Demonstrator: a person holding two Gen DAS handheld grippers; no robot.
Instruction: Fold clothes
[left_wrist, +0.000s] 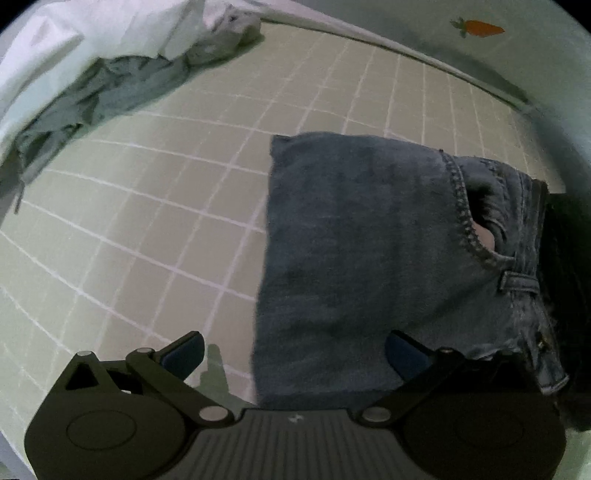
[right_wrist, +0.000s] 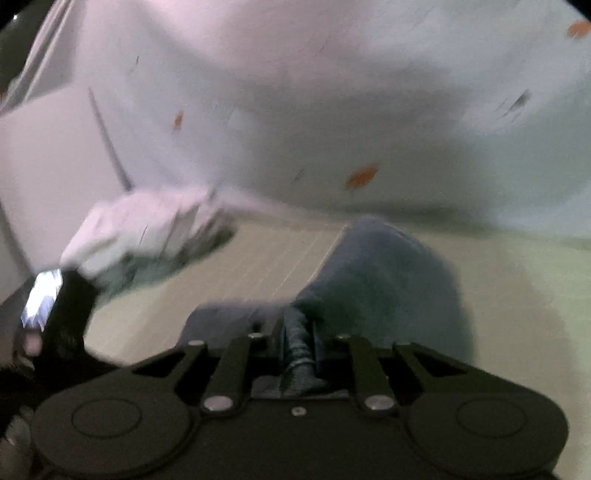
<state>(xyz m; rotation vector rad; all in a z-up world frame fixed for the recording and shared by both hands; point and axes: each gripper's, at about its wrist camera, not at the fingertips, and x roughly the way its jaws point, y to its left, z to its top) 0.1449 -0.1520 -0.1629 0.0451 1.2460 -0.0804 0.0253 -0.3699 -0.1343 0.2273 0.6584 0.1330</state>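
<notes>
Open grid mat (left_wrist: 147, 221) left of jeans (left_wrist: 351, 258)
Clothes heap (left_wrist: 110, 85) blocks far-left corner; carrot-print sheet (left_wrist: 517, 55) bounds back edge; jeans fill right side, bare mat btwn

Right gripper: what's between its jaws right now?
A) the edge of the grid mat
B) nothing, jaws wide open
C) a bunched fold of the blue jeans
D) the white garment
C: in the right wrist view the right gripper is closed on a bunched fold of the blue jeans; the white garment lies apart at the far left of the grid mat.
</notes>
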